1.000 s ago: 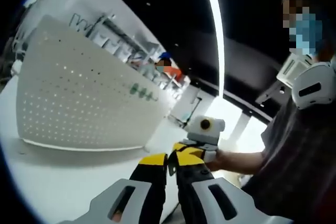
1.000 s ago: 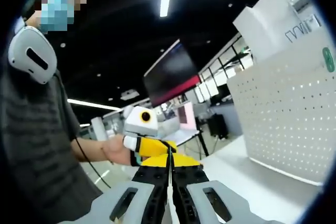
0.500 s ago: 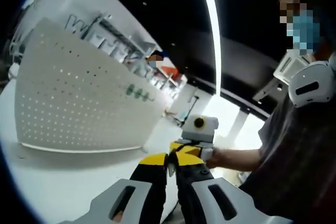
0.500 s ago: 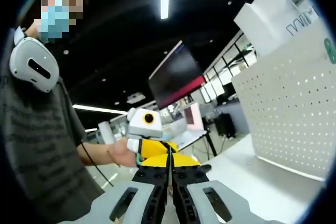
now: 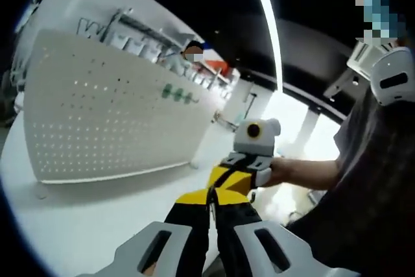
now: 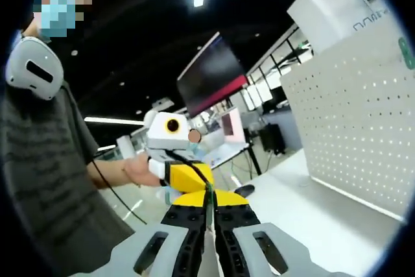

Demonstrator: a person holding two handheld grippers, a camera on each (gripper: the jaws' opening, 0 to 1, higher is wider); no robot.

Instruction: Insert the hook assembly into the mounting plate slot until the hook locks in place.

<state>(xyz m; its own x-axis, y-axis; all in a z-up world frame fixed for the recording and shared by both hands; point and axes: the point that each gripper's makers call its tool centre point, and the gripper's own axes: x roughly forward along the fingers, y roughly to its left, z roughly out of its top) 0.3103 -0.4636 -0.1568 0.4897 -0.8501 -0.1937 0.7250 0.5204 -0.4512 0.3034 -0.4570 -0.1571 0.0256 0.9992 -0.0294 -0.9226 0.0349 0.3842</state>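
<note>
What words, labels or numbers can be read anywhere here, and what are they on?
Nothing reads clearly.
Raised lettering on the white wall above the pegboard: too distorted to read.
Green marks on the pegboard's upper edge: too small to read.
Dark lettering on the white block behind the pegboard, right gripper view: blurred.
Hanging screen: dark with a red strip, no legible text.

White table (image 5: 84, 225) carries white perforated panel (image 5: 110, 121), standing upright on its edge w/ small feet touching the top. In right gripper view, panel (image 6: 353, 134) stands at right.
</note>
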